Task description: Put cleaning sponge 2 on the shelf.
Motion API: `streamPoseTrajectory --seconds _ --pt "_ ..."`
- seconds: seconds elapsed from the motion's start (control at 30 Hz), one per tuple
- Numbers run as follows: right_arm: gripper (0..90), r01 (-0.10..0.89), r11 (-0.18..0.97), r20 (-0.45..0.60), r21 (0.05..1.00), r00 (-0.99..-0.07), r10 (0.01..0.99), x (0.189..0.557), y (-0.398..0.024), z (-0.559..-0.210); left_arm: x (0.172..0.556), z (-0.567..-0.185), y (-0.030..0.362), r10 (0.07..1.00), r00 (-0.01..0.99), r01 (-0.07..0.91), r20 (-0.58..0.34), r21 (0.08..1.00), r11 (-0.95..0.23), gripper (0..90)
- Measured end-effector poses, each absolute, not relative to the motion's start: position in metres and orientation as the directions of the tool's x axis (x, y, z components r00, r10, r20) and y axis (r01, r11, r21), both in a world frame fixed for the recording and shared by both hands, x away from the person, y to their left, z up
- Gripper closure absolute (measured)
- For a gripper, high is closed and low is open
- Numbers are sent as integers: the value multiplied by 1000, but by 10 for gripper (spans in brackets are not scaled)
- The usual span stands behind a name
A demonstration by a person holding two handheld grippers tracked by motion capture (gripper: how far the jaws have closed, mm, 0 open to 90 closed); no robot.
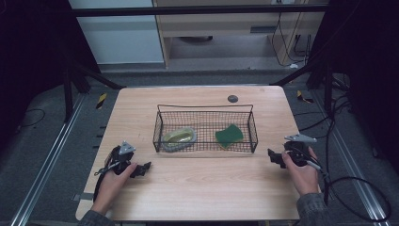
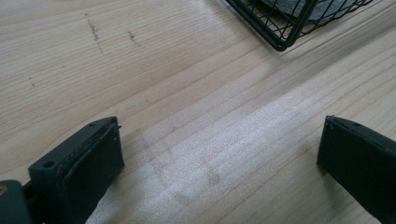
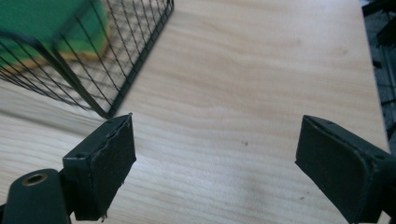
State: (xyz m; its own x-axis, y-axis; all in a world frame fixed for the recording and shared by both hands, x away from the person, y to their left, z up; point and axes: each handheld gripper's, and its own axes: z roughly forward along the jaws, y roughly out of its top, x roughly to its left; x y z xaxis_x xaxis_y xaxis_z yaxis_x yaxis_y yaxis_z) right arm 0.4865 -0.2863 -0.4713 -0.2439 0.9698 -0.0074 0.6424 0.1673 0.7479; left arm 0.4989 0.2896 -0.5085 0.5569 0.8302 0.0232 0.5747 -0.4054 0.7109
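Tabletop, basket lengthwise left-right

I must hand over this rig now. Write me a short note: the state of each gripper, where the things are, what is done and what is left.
Left gripper: open, nothing between its jaws, low over the table near the basket's left front corner.
Right gripper: open, nothing held, right of the basket.
Wire basket: mid-table. Inside it lie a green sponge at the right and a greyish yellow-green piece at the left; what that piece is I cannot tell.
Done: both pieces are in the basket.
Left: probably grasping the basket itself or taking a piece out; nothing is gripped yet.
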Motion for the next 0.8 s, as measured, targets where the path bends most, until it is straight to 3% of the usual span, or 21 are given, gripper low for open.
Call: streamPoseTrajectory --seconds 0.33,0.57,0.8 --pt "111 683 84 59 725 -184 981 492 -297 -508 499 -508 289 831 556 575 23 711 -405 0" --pt "71 662 145 -2 735 -212 977 494 -293 -512 500 -509 289 831 556 575 23 711 -404 0" --pt "21 675 136 2 725 -200 980 495 -289 -512 500 -509 289 831 555 576 23 711 -404 0"
